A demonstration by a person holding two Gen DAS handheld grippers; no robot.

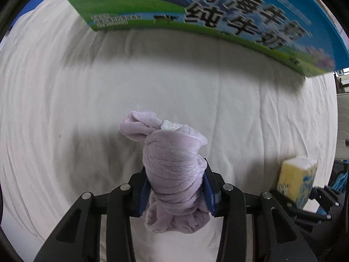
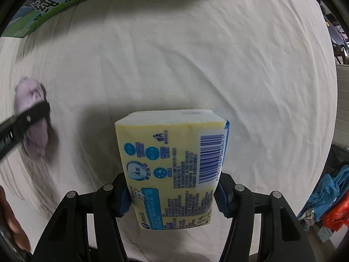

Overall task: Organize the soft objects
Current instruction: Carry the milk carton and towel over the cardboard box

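Note:
My left gripper [image 1: 175, 188] is shut on a bunched lilac towel [image 1: 172, 163] and holds it above the white sheet; the towel also shows at the left of the right wrist view [image 2: 32, 113]. My right gripper [image 2: 172, 193] is shut on a yellow tissue pack [image 2: 174, 163] with blue print and a barcode, held upright over the sheet. That pack also shows at the right edge of the left wrist view [image 1: 296, 181]. A large blue and green milk carton box [image 1: 218, 11] stands at the far side, and it also shows in the right wrist view [image 2: 54, 2].
A wrinkled white sheet [image 2: 218, 65] covers the surface. Blue and orange bags [image 2: 331, 200] lie off the right edge. A chair and furniture [image 2: 340, 50] stand beyond at the right.

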